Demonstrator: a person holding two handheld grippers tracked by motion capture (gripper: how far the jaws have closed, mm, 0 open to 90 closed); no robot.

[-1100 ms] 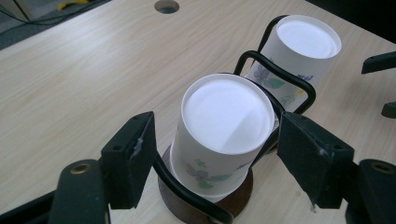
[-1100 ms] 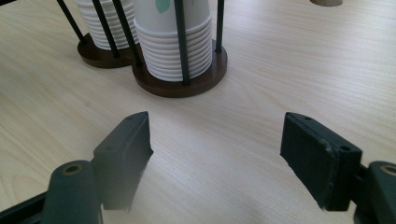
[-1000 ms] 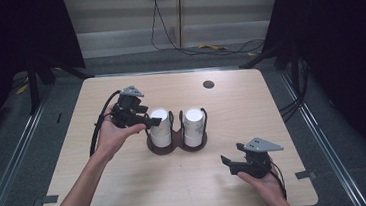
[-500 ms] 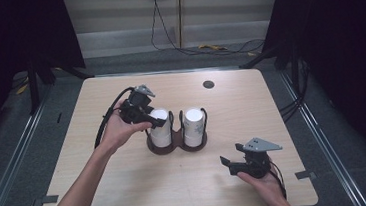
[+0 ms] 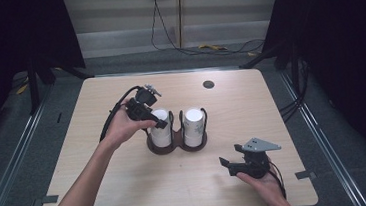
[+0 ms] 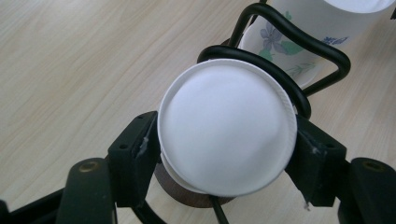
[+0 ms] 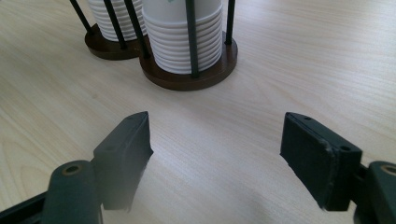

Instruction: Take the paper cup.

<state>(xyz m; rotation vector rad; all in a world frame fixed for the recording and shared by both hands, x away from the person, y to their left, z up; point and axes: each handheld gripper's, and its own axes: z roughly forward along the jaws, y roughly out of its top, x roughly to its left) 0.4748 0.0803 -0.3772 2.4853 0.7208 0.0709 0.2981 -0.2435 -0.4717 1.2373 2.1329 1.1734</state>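
Two stacks of upturned white paper cups stand in a black wire holder (image 5: 177, 146) with brown round bases at mid-table. My left gripper (image 5: 158, 121) reaches over the left stack (image 5: 162, 135) from the left. In the left gripper view its pads (image 6: 140, 144) press both sides of the top cup (image 6: 227, 116); the jaws have just been opening a little, with the cup still between them. The right stack (image 5: 193, 124) carries a flower print (image 6: 275, 39). My right gripper (image 5: 228, 164) rests near the front right, open (image 7: 217, 135) and pointing at the stacks (image 7: 182, 42).
A small dark round hole (image 5: 208, 84) sits in the tabletop at the back. The left gripper's cable (image 5: 114, 111) loops over the table behind the hand. Bare wood lies between the right gripper and the holder base (image 7: 205, 74).
My left hand has moved right and slightly down, from beside the left stack to over it, and its jaws have come in around the top cup. The right hand has kept still.
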